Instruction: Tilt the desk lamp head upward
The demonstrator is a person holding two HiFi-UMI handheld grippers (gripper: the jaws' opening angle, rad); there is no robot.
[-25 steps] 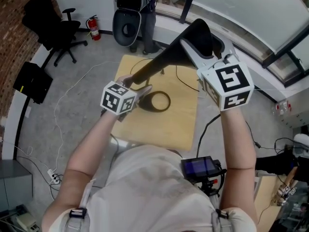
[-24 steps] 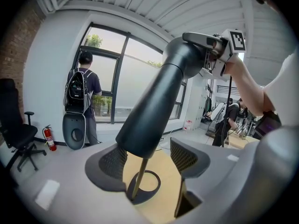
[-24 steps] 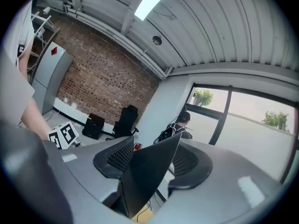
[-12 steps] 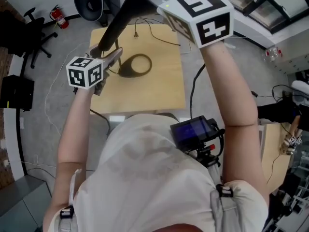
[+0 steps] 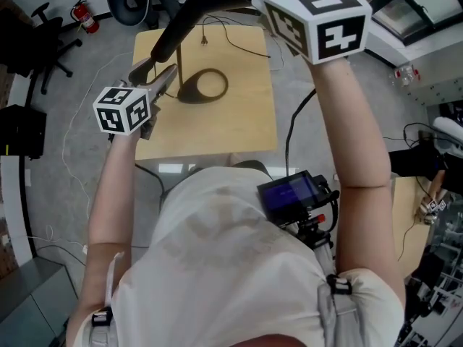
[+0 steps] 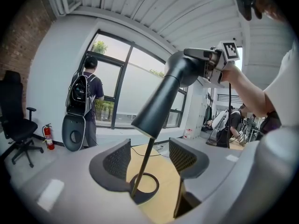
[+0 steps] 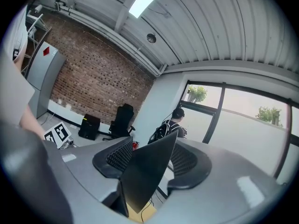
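A black desk lamp stands on a wooden table (image 5: 231,125), its ring base (image 5: 187,92) flat on the top and its thin stem (image 6: 142,164) rising to the cone-shaped head (image 6: 163,94). My right gripper (image 7: 152,160) is raised high and shut on the rear of the lamp head (image 7: 145,176); the left gripper view shows it clasping that end (image 6: 210,62). My left gripper (image 6: 149,157) is open. The stem shows between its two pads, with a gap on each side. In the head view it sits low on the left (image 5: 155,74), beside the stem (image 5: 179,67).
A power cable (image 5: 231,42) trails over the table's far part. On the floor to the left are an office chair (image 5: 29,35), a fire extinguisher (image 5: 85,20) and a black box (image 5: 18,132). A person with a backpack (image 6: 86,97) stands at the window.
The head view has swung, so the table now lies further left and up. The right gripper stays on the lamp head and looms larger; the left gripper stays by the stem.
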